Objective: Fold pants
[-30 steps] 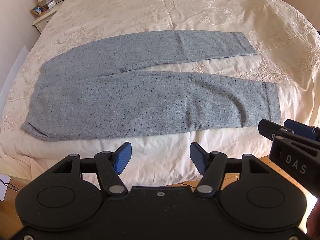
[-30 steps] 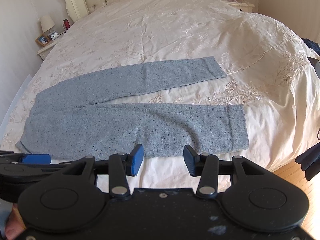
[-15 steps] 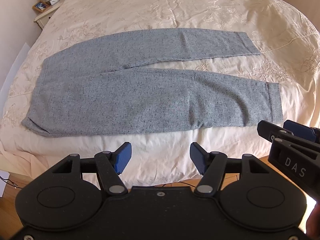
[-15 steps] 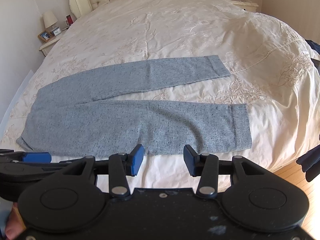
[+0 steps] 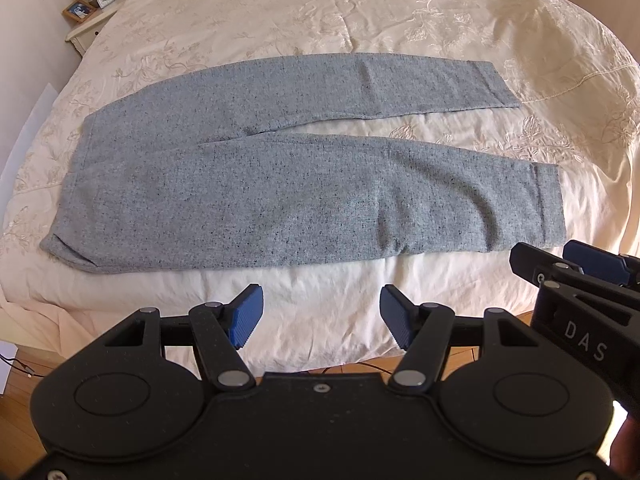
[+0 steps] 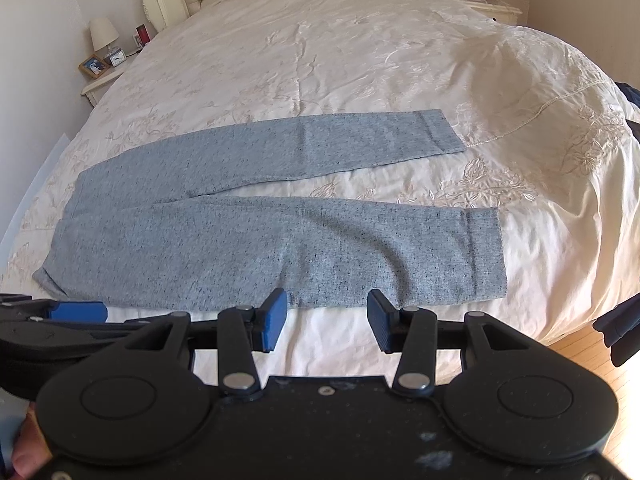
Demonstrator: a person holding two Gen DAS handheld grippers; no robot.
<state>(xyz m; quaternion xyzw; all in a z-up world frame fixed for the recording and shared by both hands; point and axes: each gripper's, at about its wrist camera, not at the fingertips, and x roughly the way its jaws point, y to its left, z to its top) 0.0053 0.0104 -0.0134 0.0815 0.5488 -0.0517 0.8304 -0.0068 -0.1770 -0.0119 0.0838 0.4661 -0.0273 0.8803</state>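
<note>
The pants [image 5: 256, 200] lie flat near the bed's [image 5: 320, 304] front edge, legs apart. Both the left gripper [image 5: 320, 312] and right gripper [image 6: 326, 318] gape empty; pinch the near leg's edge at waist and cuff, then lift evenly onto the far leg.

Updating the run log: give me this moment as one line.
stage: pre-grasp | pants: flat on bed, unfolded | left gripper: open, empty | right gripper: open, empty

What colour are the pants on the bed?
Speckled grey-blue pants, clearest in the left wrist view.

Dark garment [image 6: 618, 332] — cut off at the right edge.
</note>
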